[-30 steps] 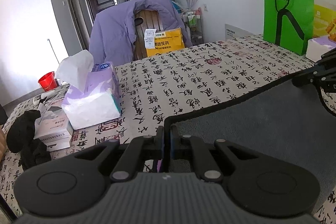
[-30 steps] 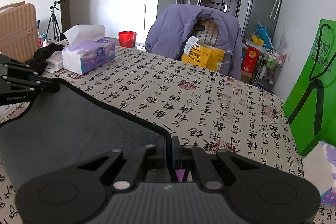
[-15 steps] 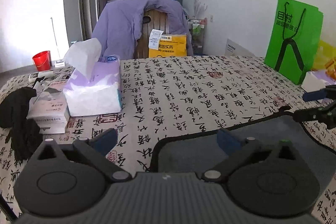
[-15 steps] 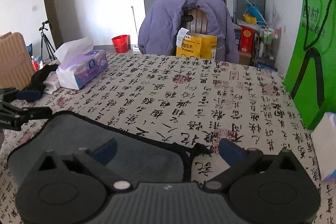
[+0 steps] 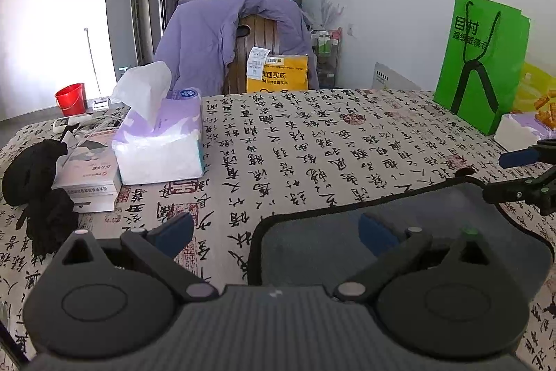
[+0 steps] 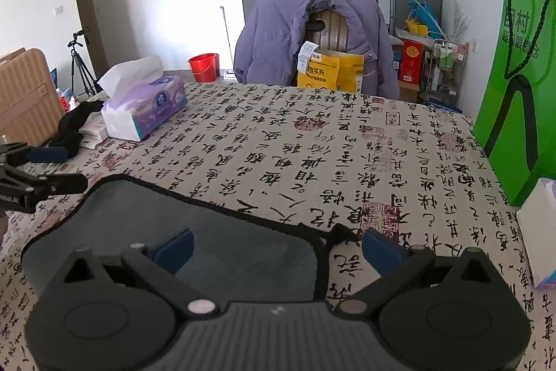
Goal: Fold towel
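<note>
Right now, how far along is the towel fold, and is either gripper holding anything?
Looks done: one fold. The grey towel lies flat on the calligraphy tablecloth as a neat rectangle with its black-trimmed edges lined up. In hand: nothing. The left gripper and right gripper are both open above the towel's near corners. Left: probably another fold, which would need a fresh grasp on an edge.

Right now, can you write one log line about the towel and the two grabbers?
left gripper: open | right gripper: open | towel: lying folded on the table, released
</note>
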Demonstrator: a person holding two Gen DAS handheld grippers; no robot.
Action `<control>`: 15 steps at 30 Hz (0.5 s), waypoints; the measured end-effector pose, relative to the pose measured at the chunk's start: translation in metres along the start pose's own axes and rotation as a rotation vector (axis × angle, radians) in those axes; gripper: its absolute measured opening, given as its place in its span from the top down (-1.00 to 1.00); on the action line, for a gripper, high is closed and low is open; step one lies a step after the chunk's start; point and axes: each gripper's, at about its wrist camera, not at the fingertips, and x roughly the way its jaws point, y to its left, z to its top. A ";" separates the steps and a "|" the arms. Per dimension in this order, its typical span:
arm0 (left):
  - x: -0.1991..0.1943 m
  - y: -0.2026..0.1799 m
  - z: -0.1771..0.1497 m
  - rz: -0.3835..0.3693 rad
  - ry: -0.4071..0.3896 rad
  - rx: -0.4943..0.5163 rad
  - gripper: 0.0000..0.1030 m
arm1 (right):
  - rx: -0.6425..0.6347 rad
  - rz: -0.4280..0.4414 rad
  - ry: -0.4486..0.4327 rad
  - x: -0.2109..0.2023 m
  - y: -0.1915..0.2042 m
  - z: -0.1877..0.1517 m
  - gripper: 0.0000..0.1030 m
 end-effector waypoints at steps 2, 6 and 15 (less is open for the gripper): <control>-0.004 -0.001 -0.001 -0.002 -0.003 -0.002 -1.00 | 0.000 0.003 -0.002 -0.004 0.002 -0.001 -1.00; -0.015 -0.001 -0.003 -0.003 -0.015 -0.013 -1.00 | -0.007 0.009 -0.002 -0.012 0.008 -0.006 -1.00; -0.045 -0.004 -0.010 -0.005 -0.035 -0.015 -1.00 | -0.018 0.016 -0.014 -0.036 0.022 -0.016 -1.00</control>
